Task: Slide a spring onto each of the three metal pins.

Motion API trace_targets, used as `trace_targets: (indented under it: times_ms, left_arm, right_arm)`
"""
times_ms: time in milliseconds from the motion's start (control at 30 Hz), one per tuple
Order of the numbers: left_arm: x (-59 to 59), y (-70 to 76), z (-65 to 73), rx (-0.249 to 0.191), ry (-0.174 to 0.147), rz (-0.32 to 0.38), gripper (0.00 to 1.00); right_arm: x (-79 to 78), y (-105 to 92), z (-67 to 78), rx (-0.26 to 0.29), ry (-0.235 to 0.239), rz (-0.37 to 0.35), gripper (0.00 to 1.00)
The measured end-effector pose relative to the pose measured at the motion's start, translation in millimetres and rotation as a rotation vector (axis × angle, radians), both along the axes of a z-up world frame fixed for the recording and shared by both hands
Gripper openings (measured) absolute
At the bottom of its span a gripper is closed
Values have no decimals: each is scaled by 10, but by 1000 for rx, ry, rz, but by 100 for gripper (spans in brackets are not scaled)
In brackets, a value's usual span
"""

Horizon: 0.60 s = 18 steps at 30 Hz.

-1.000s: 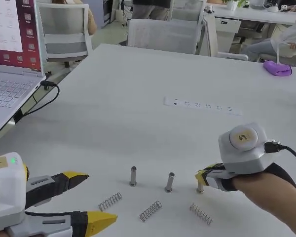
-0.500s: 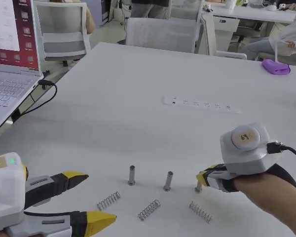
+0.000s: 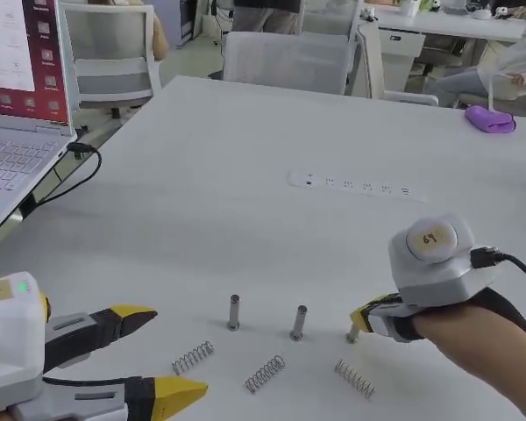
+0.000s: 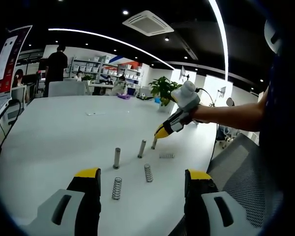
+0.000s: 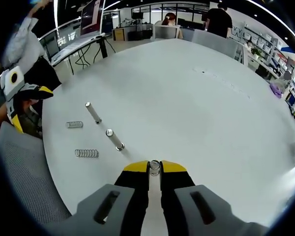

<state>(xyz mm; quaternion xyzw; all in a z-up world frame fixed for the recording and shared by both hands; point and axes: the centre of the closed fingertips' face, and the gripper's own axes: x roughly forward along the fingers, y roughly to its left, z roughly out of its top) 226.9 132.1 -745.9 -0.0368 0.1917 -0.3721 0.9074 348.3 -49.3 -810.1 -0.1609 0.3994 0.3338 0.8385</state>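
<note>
White surface in an open office carries a laptop and power strip. The left hand-held gripper gapes; the right hand-held gripper seemingly clamps a pin.

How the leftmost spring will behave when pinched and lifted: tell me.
The leftmost spring is thin open-coiled wire, so it probably weighs little and may squash or bend if the left gripper pinches hard. It lies on its side on the smooth white table, so a nudge would likely roll it.
</note>
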Motion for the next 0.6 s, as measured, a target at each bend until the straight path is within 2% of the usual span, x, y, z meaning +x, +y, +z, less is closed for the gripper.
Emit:
trace_targets:
  times_ms: [600]
  left_arm:
    - [-34,-2,1,1,-2,-5,66]
  right_arm:
    - [-32,30,-3,-20,-27,54,6]
